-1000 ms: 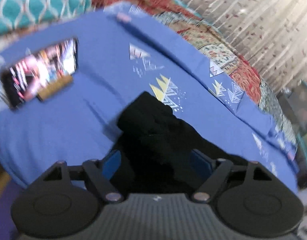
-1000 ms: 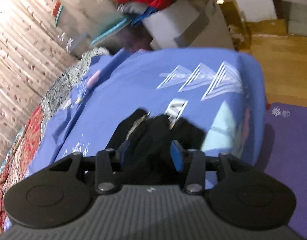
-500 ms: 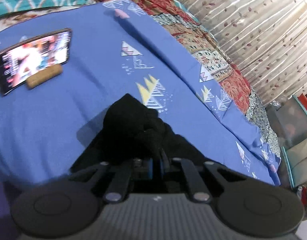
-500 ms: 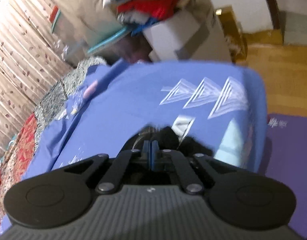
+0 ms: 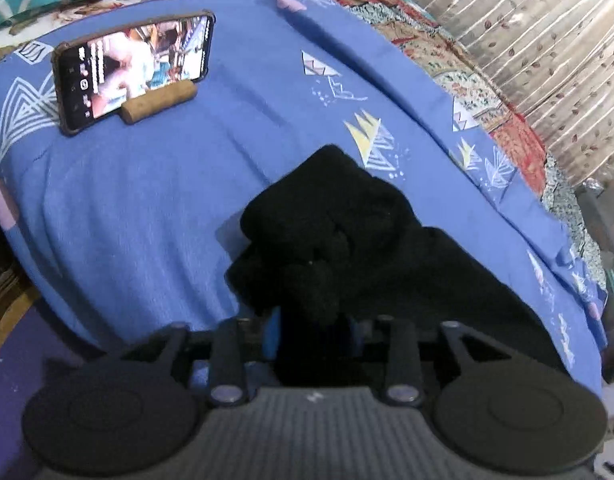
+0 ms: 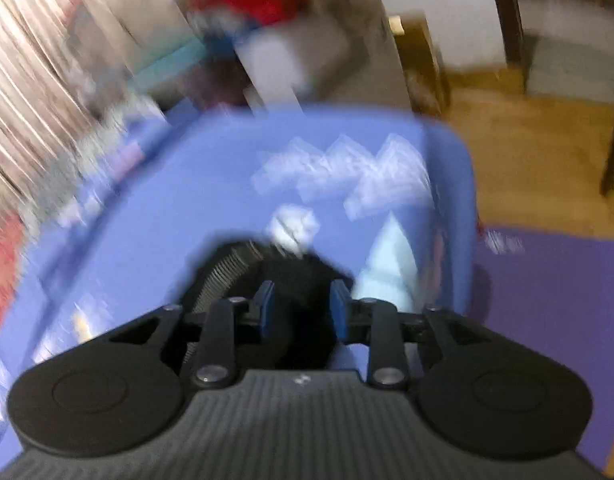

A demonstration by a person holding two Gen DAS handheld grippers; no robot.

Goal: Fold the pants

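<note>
The black pants [image 5: 347, 220] lie bunched on the blue patterned bedsheet [image 5: 147, 200]. In the left wrist view a fold of them runs back between the blue pads of my left gripper [image 5: 313, 332], whose jaws are opening around the cloth. The right wrist view is blurred. It shows the other end of the pants [image 6: 299, 276], with a ribbed waistband [image 6: 227, 268], near the bed's corner. My right gripper [image 6: 301, 304] is opening too, with black cloth in the gap between its pads.
A phone [image 5: 135, 68] with a lit screen leans on a small cork stand [image 5: 159, 102] at the sheet's far left. A curtain [image 5: 527, 20] hangs behind the bed. Beyond the bed's corner are a purple mat [image 6: 547, 320], wooden floor [image 6: 527, 160] and boxes under piled clothes [image 6: 287, 40].
Both grippers stood open around the pants, pinched fully shut half a second ago, and now stand partly open again. The left one has sunk closer to the pants. The right view is blurred.
</note>
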